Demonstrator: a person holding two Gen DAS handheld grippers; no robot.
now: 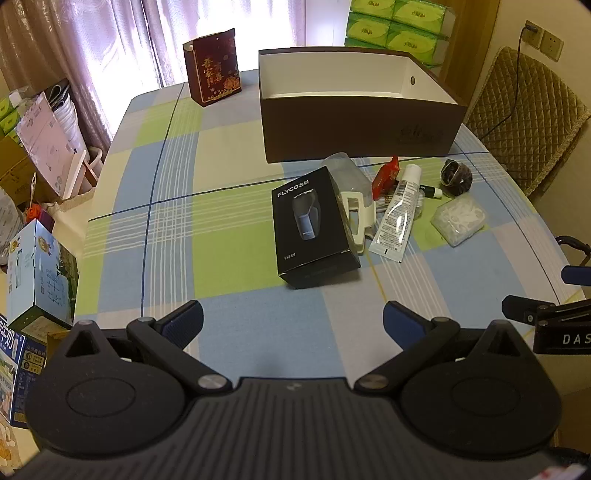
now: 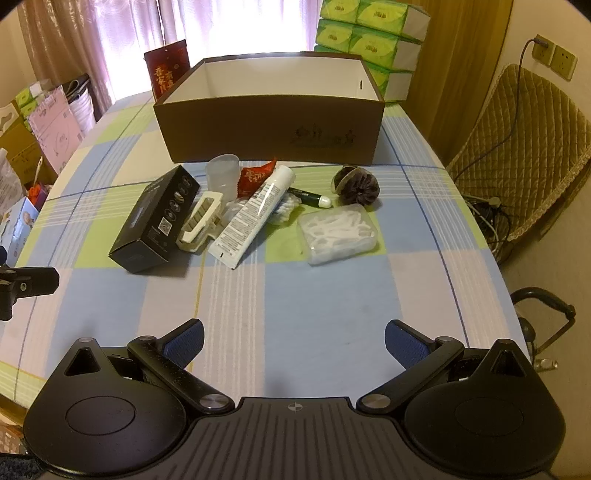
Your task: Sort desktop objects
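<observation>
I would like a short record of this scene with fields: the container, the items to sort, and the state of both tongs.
container: brown box, open top, nothing visible inside
items: black shaver box, white tube, floss pick case, dark scrunchie, all on the checked tablecloth
left tongs: open, holding nothing
right tongs: open, holding nothing

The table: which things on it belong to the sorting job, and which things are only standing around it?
For the job:
brown box, the likely container
black shaver box
white tube
clear floss-pick case
red packet
dark hair scrunchie
green pen

Only around:
tissue packs
quilted chair
red gift bag
</observation>
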